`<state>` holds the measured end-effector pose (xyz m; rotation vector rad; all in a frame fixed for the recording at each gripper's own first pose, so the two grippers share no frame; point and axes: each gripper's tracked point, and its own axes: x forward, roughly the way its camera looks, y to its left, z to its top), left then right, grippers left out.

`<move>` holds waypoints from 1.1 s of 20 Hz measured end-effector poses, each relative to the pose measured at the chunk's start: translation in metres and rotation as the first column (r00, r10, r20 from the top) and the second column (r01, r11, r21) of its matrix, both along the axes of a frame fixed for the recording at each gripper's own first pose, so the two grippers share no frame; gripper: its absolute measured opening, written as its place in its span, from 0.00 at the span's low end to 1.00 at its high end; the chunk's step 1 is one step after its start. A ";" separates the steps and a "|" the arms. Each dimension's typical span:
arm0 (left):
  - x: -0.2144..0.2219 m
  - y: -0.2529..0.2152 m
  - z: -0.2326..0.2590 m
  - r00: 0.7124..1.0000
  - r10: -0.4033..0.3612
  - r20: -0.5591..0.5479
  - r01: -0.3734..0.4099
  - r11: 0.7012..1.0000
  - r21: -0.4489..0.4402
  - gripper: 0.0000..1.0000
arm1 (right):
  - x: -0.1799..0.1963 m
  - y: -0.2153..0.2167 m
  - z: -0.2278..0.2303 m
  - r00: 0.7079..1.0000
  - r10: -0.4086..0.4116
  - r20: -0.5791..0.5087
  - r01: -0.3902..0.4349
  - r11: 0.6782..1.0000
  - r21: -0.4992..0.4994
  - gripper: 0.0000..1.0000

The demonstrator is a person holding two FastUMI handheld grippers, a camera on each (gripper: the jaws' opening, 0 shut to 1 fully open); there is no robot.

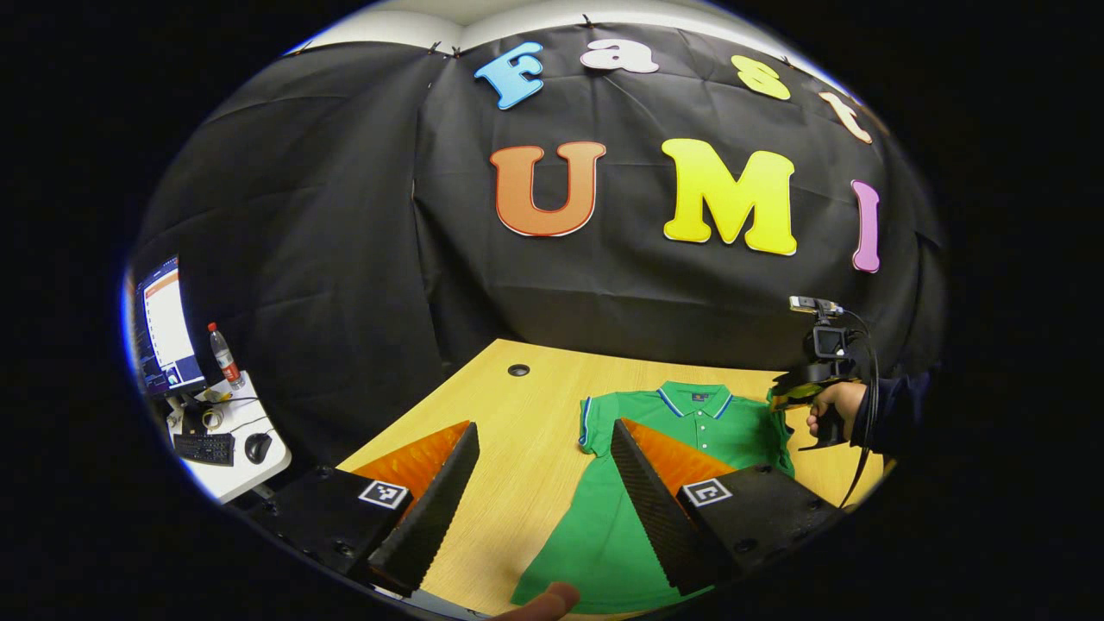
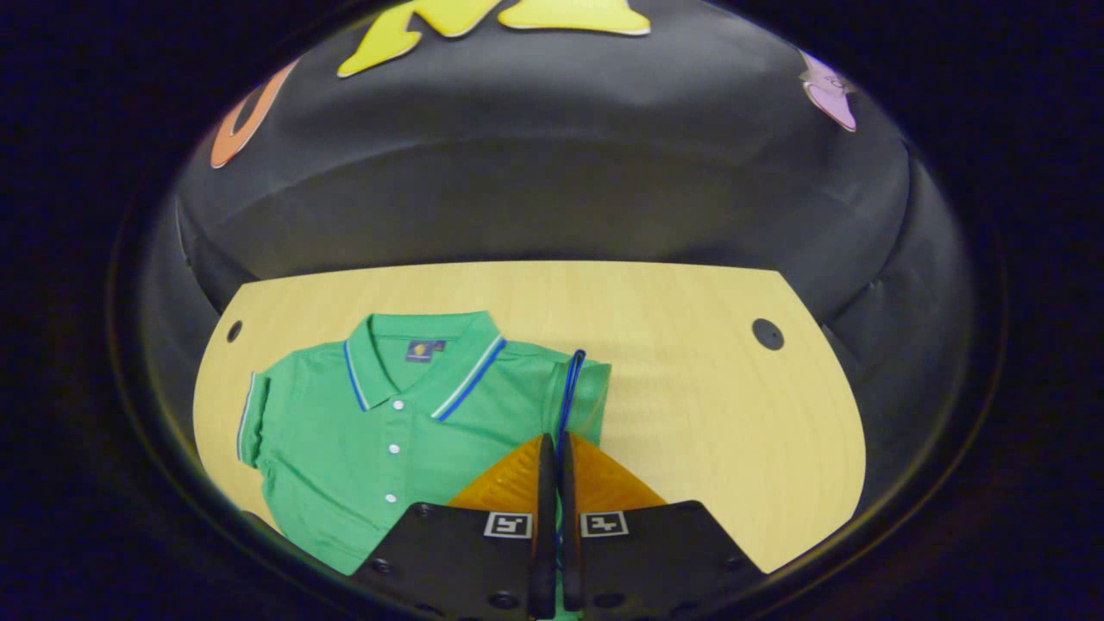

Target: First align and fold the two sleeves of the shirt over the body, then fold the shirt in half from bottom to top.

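Note:
A green polo shirt (image 1: 690, 423) with blue-and-white trim lies flat, collar to the far side, on the wooden table (image 1: 509, 405). My left gripper (image 1: 543, 427) hovers open over the table, near the shirt's left sleeve (image 1: 588, 424); one finger hangs above the shirt's body. In the right gripper view the shirt (image 2: 379, 431) spreads to the left, and my right gripper (image 2: 558, 442) is shut on the blue-trimmed cuff of the right sleeve (image 2: 580, 388), which stands up between its fingers. In the left gripper view a hand (image 1: 832, 405) holds that right gripper (image 1: 783, 395) at the shirt's far right shoulder.
The table has round cable holes (image 1: 518, 370) (image 2: 767, 334) (image 2: 233, 331). A white side desk (image 1: 241, 448) at far left carries a monitor (image 1: 164, 328), a bottle (image 1: 226, 355), a keyboard and a mouse. Bare tabletop (image 2: 733, 414) lies right of the shirt. A fingertip (image 1: 543, 604) shows at the bottom edge.

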<state>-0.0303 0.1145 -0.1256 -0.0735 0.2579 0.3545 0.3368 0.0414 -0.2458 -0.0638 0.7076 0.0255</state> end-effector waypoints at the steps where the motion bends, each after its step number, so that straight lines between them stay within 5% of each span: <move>1: -0.002 0.003 -0.001 1.000 0.002 -0.003 -0.002 1.000 -0.002 0.99 | -0.002 0.013 -0.003 1.000 0.024 -0.003 -0.024 1.000 -0.006 0.06; 7: -0.013 0.029 -0.019 0.999 0.043 -0.032 -0.044 0.999 -0.013 0.99 | -0.014 0.076 -0.027 0.991 0.124 -0.039 -0.125 0.992 -0.030 0.06; 17: -0.006 0.055 -0.044 0.996 0.036 -0.079 -0.038 0.999 -0.026 0.99 | -0.022 0.098 -0.052 0.987 0.129 -0.100 -0.129 0.992 0.005 0.14; 22: 0.026 0.061 -0.050 0.996 0.018 -0.088 -0.021 0.999 -0.041 1.00 | -0.043 0.104 -0.042 0.979 0.167 -0.112 -0.157 0.983 0.092 0.72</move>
